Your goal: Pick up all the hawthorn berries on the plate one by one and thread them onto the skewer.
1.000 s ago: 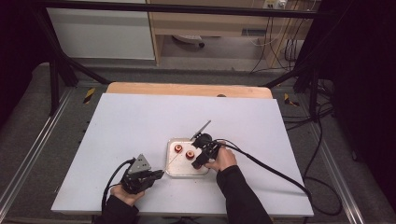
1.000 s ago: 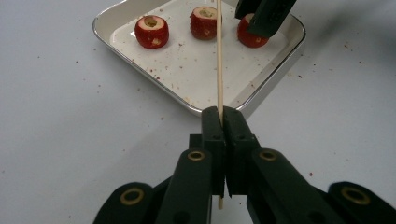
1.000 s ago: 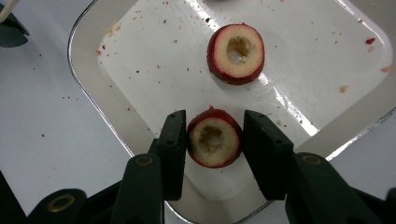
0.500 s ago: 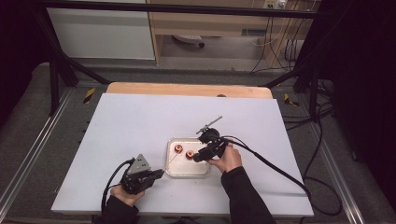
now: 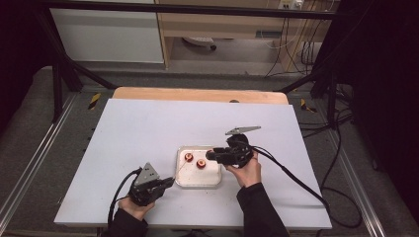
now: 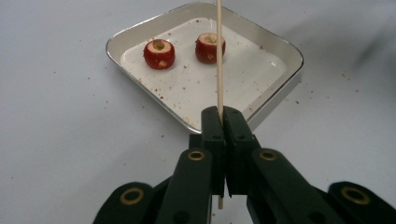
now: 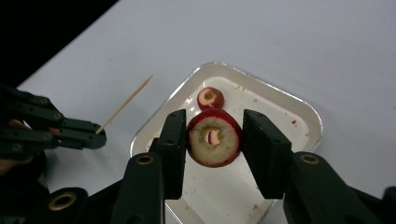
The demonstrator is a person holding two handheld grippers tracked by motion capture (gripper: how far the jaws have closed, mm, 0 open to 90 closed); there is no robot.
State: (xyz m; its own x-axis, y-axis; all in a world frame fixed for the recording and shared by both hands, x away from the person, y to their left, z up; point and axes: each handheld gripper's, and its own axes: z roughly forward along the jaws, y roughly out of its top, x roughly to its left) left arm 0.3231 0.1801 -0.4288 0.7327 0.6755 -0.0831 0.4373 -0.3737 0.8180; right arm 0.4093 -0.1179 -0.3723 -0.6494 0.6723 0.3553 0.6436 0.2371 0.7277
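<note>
Right tongs (image 7: 215, 140) clamp a cored red fruit (image 7: 214, 138) above the tray (image 7: 299, 109).

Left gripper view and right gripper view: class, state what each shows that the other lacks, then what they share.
Left gripper view: the left gripper from behind, shut on the skewer, and two fruits side by side in the tray. Right gripper view: the right gripper shut on a cored fruit, its hole facing the camera, and the skewer's pointed tip. Shared: tray, skewer, a loose fruit in the tray.
</note>
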